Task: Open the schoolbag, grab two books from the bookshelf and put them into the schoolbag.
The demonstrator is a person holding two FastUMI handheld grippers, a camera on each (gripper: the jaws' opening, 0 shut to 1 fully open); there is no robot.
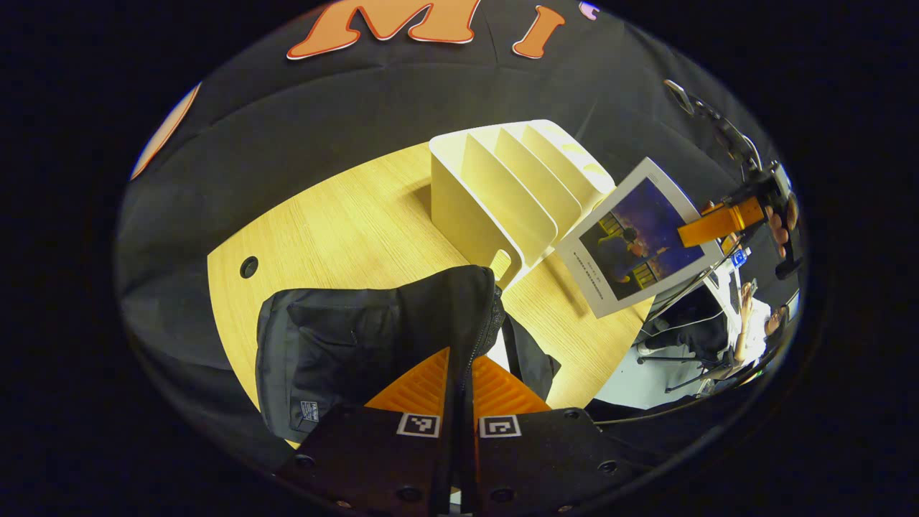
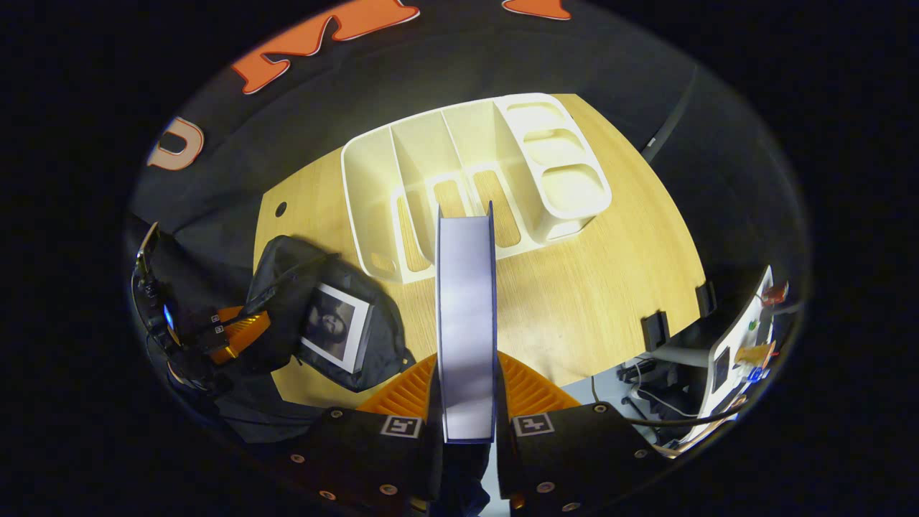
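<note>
Holding the bag point(image 2: 316, 316) open on the left side of the table point(image 2: 596, 287), the left gripper point(image 1: 459, 373) has its fingers pinched nearly together on the zipper edge of the flap, so that side looks sorted. In the right gripper view you can see one book point(image 2: 334, 327) already sitting inside the bag's mouth, cover up, with the left gripper right at the bag's left edge. Moving over, the white shelf point(image 2: 467, 179) stands at the back of the table, just behind the bag, and its slots look empty to me. Then the second book point(image 2: 467, 323) is clamped between the right gripper's point(image 2: 467, 402) fingers, open just as wide as the book is thick, held edge-on in the air in front of the shelf and off to the right of the bag. From the left gripper view that same book hangs out past the shelf's right side, cover facing the camera, clear of the table. So I'd say we're on the last stretch: book two is out and needs to go in. Next move, I reckon, is swinging it left over the opening, tipping it to match the first book, and sliding it in without snagging the flap, while the left side keeps the mouth wide.
</note>
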